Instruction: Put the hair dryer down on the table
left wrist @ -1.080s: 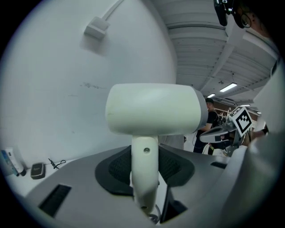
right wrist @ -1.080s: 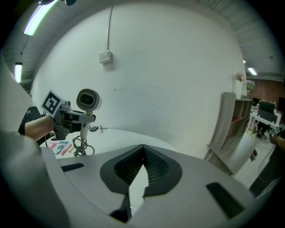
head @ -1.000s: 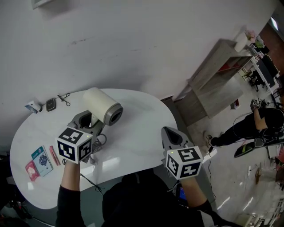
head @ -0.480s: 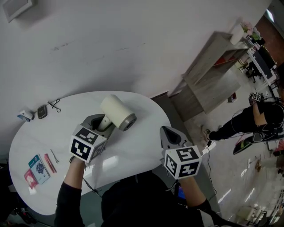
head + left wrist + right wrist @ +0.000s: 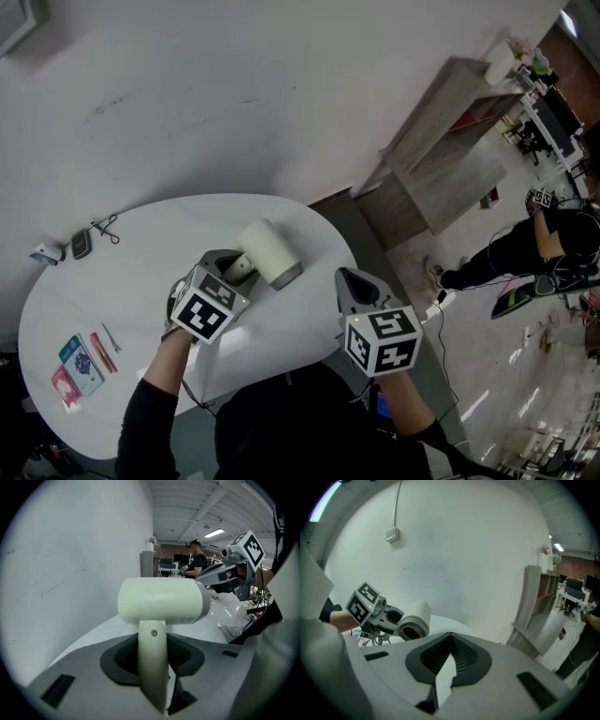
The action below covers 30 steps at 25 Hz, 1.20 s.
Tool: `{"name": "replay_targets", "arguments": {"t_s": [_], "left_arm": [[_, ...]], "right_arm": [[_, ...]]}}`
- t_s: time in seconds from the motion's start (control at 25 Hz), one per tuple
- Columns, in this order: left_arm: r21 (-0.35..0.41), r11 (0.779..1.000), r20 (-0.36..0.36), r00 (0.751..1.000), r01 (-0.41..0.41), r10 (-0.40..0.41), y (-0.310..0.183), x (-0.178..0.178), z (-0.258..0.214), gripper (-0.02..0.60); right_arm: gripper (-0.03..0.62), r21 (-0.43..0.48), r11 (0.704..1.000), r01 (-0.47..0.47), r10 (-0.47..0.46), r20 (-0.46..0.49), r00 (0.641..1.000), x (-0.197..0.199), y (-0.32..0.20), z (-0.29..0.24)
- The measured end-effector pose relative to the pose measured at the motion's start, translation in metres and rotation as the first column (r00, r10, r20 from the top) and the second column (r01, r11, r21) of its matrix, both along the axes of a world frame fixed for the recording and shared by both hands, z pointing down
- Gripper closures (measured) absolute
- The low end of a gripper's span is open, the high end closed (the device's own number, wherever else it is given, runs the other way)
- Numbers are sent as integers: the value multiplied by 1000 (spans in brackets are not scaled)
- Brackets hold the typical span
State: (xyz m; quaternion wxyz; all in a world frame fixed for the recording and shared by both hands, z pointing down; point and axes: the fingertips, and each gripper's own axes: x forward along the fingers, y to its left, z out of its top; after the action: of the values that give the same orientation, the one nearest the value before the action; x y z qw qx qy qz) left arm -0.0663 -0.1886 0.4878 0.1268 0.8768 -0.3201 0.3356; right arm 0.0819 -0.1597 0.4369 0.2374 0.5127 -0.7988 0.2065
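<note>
**Hair dryer in our left claw, over the counter's right end**

Our left claw [image 5: 231, 270] gripped the hair dryer [image 5: 272, 253] by its handle, with the barrel crosswise beyond the jaws. The barrel's open end faced our right claw [image 5: 352, 278], which was closed on nothing just off the rim. The counter [image 5: 131, 272] lay directly beneath, so we judged the lowering was the left's job.
</note>
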Motion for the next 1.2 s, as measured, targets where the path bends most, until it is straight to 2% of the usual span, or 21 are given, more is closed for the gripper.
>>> {"name": "replay_targets", "arguments": {"t_s": [0.68,1.2], "left_arm": [[-98,991,95,991,-87,97,-6,17,42,422],[-164,979,143,979,-120,144,-5,26,65,422]], "right_arm": [[592,-44,999,1,-2,-6,1000,2,-14,14],[592,-76,997,-11,11,-2,1000,14,-19,24]]}}
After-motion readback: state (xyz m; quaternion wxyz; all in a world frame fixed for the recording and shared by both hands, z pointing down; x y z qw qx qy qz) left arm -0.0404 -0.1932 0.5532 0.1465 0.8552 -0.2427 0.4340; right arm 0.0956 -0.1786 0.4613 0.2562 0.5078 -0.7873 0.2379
